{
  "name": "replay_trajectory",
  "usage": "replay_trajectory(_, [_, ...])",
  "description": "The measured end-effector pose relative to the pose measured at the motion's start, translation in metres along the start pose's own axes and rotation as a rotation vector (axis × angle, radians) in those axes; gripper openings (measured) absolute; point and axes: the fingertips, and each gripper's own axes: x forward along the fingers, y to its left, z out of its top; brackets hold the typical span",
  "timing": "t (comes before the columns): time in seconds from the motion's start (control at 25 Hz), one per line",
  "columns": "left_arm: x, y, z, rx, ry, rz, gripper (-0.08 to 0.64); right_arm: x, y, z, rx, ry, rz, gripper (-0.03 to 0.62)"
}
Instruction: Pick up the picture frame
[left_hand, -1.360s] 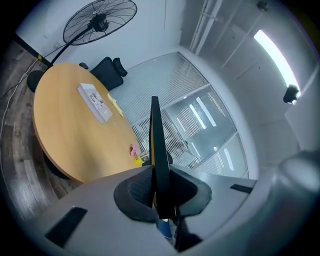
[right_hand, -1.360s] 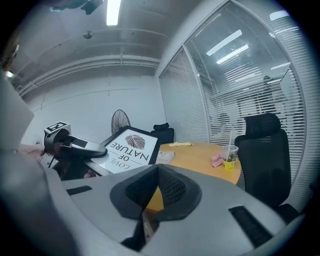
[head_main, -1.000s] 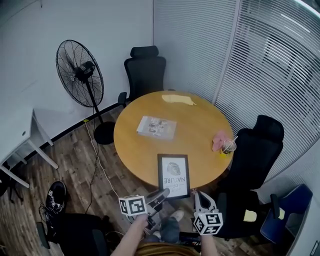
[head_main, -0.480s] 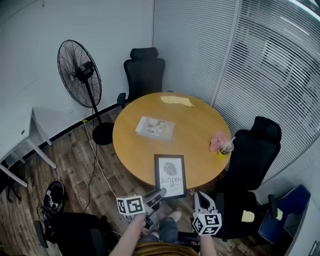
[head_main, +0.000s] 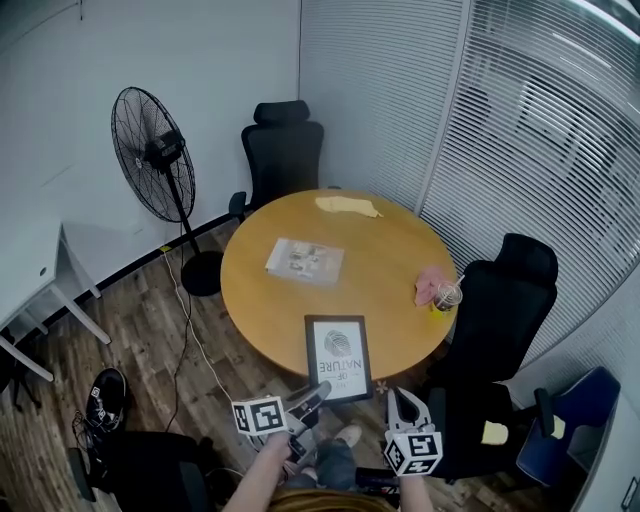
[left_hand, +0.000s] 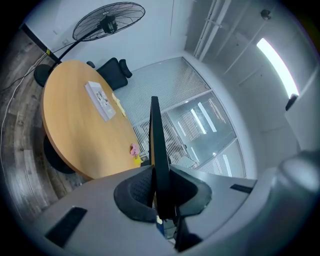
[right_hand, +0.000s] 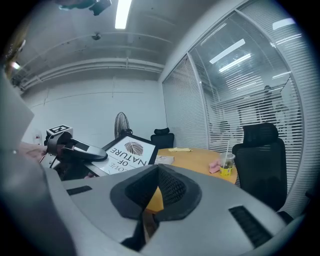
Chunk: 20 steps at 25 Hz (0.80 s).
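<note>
The black picture frame (head_main: 338, 357), with a white print of a leaf and lettering, hangs tilted at the near rim of the round wooden table (head_main: 390, 260). My left gripper (head_main: 317, 391) is shut on the frame's lower edge. In the left gripper view the frame (left_hand: 156, 135) stands edge-on, pinched between the dark pads (left_hand: 137, 192). My right gripper (head_main: 400, 398) is to the right of the frame, apart from it, shut and holding nothing. The right gripper view shows the frame (right_hand: 127, 152) raised at an angle, with the left gripper (right_hand: 80, 150) gripping it.
On the table lie a sheet of papers (head_main: 305, 262), a yellow cloth (head_main: 345, 207), a pink cloth (head_main: 427, 285) and a cup with a straw (head_main: 446, 297). Black office chairs (head_main: 282, 150) (head_main: 510, 300) stand round it. A pedestal fan (head_main: 150, 155) stands to the left.
The head view has drifted a little, so the table and frame sit slightly further left. The frame stays in the left gripper's grip and neither gripper has visibly moved.
</note>
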Motion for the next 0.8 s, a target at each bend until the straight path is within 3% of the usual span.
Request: replay_trajectory(0.8, [0.0046, 0.0062, -0.0016, -0.046, -0.001, 0.005, 0.063, 0.0047, -0.0047, -0.0054, 0.010, 0.020, 0.013, 0.012])
